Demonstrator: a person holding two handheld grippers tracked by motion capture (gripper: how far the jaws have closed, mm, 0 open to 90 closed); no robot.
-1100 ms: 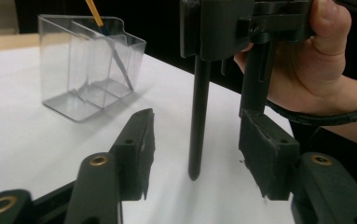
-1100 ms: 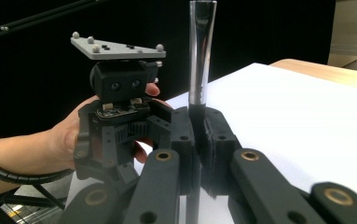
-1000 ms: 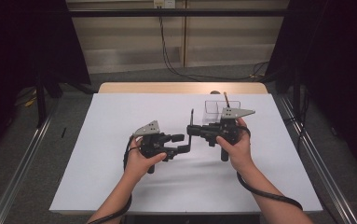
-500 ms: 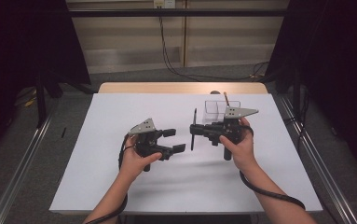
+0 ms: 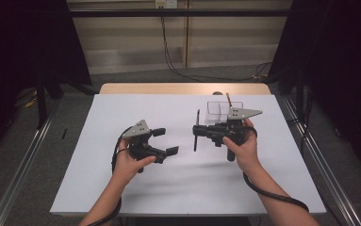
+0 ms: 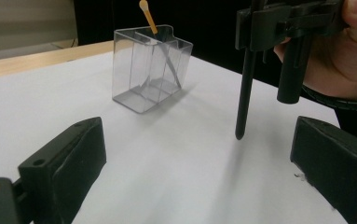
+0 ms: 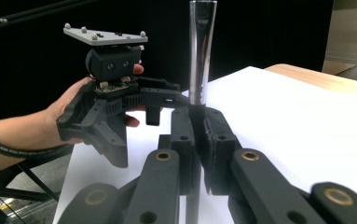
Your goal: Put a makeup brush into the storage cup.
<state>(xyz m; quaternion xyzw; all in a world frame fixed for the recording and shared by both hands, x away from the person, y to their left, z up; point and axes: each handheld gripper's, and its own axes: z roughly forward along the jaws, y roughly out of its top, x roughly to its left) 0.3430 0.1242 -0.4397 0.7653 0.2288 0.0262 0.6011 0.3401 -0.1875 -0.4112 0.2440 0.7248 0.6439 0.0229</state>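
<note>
Clear two-compartment plastic box (image 6: 148, 70) with a wooden stick (image 6: 147, 17) leaning inside, on white tabletop (image 5: 121, 108).

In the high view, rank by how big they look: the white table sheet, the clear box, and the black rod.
1. White sheet, largest by far.
2. Clear box.
3. Black rod, thin, upright in the right tongs; about as long as the box is wide.

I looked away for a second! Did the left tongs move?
Yes. The left tongs slid left, away from the clear plastic box, and have just been opening, empty.
</note>
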